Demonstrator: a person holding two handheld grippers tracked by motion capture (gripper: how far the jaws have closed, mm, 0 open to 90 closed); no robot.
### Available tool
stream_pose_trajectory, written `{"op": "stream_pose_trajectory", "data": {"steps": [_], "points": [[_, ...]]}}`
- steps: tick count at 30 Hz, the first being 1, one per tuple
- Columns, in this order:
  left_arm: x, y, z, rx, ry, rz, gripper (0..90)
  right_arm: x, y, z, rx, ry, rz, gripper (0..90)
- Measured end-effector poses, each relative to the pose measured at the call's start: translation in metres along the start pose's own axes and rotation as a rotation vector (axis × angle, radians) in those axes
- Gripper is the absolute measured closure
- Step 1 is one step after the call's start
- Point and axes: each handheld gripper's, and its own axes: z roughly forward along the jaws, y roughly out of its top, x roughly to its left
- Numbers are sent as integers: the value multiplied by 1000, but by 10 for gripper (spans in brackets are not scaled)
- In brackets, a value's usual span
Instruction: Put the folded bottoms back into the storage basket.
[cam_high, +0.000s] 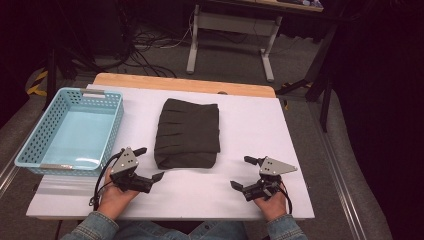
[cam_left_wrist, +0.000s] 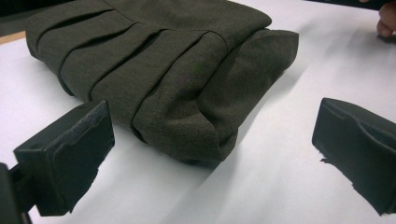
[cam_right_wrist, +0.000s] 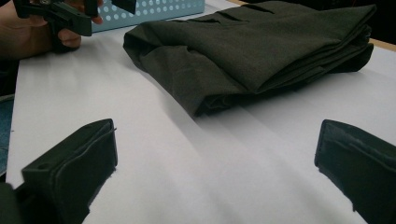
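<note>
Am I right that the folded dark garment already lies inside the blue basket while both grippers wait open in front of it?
Not quite: in the high view the folded dark garment lies on the white table, beside the blue basket. The left gripper and right gripper do wait open.

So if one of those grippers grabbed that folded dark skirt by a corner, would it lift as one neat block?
Probably not. The folded dark skirt is soft pleated cloth, so it would likely droop and unfold when lifted by one corner. Its layers lie loose at the near edge, so a pinch may catch only the top ones. Pushed, it would probably bunch up instead of sliding across the white table cover.
</note>
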Motion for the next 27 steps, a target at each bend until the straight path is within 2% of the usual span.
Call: {"op": "stream_pose_trajectory", "data": {"steps": [6, 11, 15, 19, 22, 27], "points": [[-2, 3, 2, 18, -10, -4, 0, -1, 0, 0, -5, 1, 7, 1], [-4, 10, 0, 21, -14, -9, 0, -1, 0, 0, -4, 2, 6, 1], [-6, 19, -1, 31, -4, 3, 0, -1, 0, 2, -2, 6, 7, 1], [-3, 27, 1, 45, 20, 1, 3, 0, 0, 3, 4, 7, 4, 1], [-1, 33, 2, 34, 11, -14, 3, 0, 0, 3, 3, 7, 2, 1], [2, 42, 2, 33, 5, -8, 3, 0, 0, 3, 5, 8, 6, 1]]}}
